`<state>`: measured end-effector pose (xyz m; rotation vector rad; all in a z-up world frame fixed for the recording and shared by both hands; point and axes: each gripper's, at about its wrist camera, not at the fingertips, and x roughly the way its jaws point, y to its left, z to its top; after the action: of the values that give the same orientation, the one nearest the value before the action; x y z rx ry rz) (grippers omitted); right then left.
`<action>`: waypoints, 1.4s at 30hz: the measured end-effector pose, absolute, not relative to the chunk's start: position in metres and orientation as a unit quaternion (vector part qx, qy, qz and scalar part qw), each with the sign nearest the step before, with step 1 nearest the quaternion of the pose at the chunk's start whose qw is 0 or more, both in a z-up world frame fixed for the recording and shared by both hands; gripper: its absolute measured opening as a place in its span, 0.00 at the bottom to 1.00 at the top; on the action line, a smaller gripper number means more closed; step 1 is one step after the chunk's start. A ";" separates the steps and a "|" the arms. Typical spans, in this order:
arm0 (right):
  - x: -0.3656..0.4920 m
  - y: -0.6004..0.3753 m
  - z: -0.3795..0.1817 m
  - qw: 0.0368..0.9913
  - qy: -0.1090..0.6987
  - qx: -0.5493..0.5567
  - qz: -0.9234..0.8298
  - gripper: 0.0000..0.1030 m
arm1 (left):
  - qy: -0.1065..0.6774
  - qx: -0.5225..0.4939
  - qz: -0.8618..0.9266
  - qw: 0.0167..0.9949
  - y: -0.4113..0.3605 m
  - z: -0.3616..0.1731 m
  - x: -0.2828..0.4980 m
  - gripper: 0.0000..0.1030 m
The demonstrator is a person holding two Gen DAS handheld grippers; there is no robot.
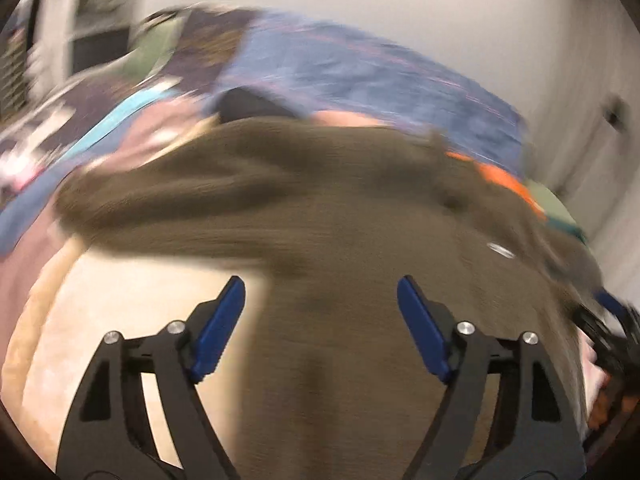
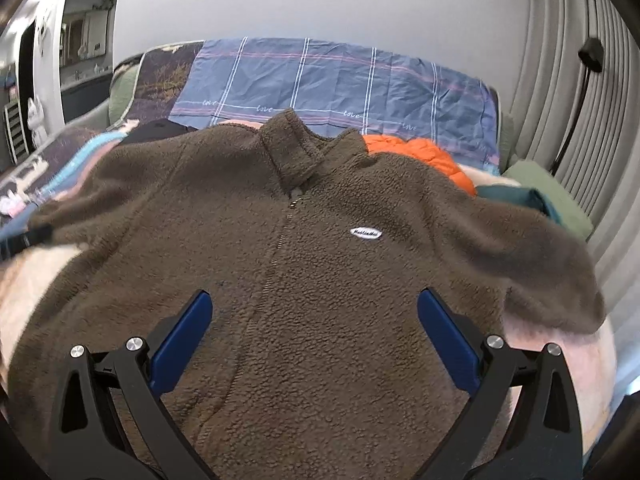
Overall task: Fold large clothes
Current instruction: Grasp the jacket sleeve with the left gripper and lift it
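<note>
A brown fleece zip jacket (image 2: 320, 272) lies front up on the bed, collar (image 2: 298, 148) at the far side, sleeves spread to both sides. It has a small white chest label (image 2: 367, 233). My right gripper (image 2: 316, 328) is open and empty above the jacket's lower front. In the blurred left wrist view the same jacket (image 1: 340, 220) fills the middle. My left gripper (image 1: 320, 316) is open and empty over its lower left part. The right gripper (image 1: 612, 332) shows at that view's right edge.
A pale pink blanket (image 2: 24, 280) covers the bed under the jacket. A blue plaid pillow (image 2: 332, 80) lies at the head. An orange garment (image 2: 420, 152) and green folded cloth (image 2: 552, 196) lie at the far right. A black garment (image 2: 156, 130) sits far left. Curtains (image 2: 580, 100) hang on the right.
</note>
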<state>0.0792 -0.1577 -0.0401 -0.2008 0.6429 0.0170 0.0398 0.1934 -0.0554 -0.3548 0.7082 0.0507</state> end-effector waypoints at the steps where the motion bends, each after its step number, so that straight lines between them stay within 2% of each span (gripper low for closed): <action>1: 0.081 -0.154 -0.040 0.943 0.313 -0.109 0.003 0.99 | 0.349 -0.190 0.038 0.917 0.212 -0.061 0.043 0.75; 4: 0.083 -0.149 -0.037 0.943 0.311 -0.116 0.004 0.99 | 0.361 -0.268 0.083 0.889 0.282 -0.087 0.053 0.76; 7: 0.084 -0.142 -0.033 0.945 0.305 -0.121 0.007 0.99 | 0.353 -0.327 0.121 0.868 0.339 -0.107 0.061 0.86; 15: 0.088 -0.131 -0.034 0.943 0.298 -0.148 0.004 0.99 | 0.314 -0.442 0.160 0.825 0.440 -0.145 0.100 0.87; 16: 0.089 -0.131 -0.034 0.943 0.298 -0.151 0.003 0.99 | 0.312 -0.446 0.162 0.823 0.444 -0.148 0.102 0.85; 18: 0.091 -0.131 -0.036 0.942 0.300 -0.152 0.000 0.99 | 0.317 -0.444 0.174 0.820 0.445 -0.155 0.112 0.72; 20: 0.095 -0.132 -0.038 0.941 0.303 -0.150 -0.001 0.99 | 0.323 -0.437 0.185 0.819 0.446 -0.159 0.117 0.50; 21: 0.096 -0.133 -0.038 0.941 0.304 -0.149 -0.002 0.99 | 0.324 -0.431 0.189 0.821 0.448 -0.160 0.120 0.43; 22: 0.098 -0.134 -0.039 0.941 0.306 -0.148 -0.002 0.99 | 0.324 -0.428 0.191 0.822 0.450 -0.160 0.119 0.30; 23: 0.099 -0.135 -0.040 0.940 0.307 -0.147 -0.002 0.99 | 0.321 -0.423 0.194 0.825 0.451 -0.158 0.120 0.12; 25: 0.102 -0.137 -0.042 0.940 0.309 -0.146 -0.002 0.99 | 0.306 -0.422 0.190 0.832 0.453 -0.151 0.118 0.10; 28: 0.105 -0.141 -0.045 0.939 0.311 -0.144 -0.001 0.99 | 0.271 -0.388 0.180 0.862 0.436 -0.114 0.115 0.09; 32: 0.108 -0.149 -0.048 0.939 0.312 -0.144 -0.002 0.99 | 0.225 -0.303 0.101 0.921 0.373 -0.033 0.124 0.09; 36: 0.110 -0.167 -0.052 0.938 0.321 -0.128 -0.013 0.99 | 0.190 -0.192 -0.031 0.962 0.263 0.041 0.131 0.09; 39: 0.108 -0.185 -0.053 0.938 0.329 -0.110 -0.027 0.99 | 0.184 -0.112 -0.126 0.968 0.166 0.064 0.132 0.09; 40: 0.107 -0.194 -0.053 0.937 0.331 -0.103 -0.035 0.99 | 0.187 -0.094 -0.149 0.966 0.144 0.063 0.131 0.12; 42: 0.104 -0.206 -0.054 0.937 0.333 -0.095 -0.046 0.99 | 0.207 -0.040 -0.207 0.956 0.083 0.054 0.130 0.25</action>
<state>0.1043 -0.2062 -0.0543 -0.1946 0.6802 -0.0932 0.1303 0.0825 0.0537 -0.0818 0.4196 -0.4193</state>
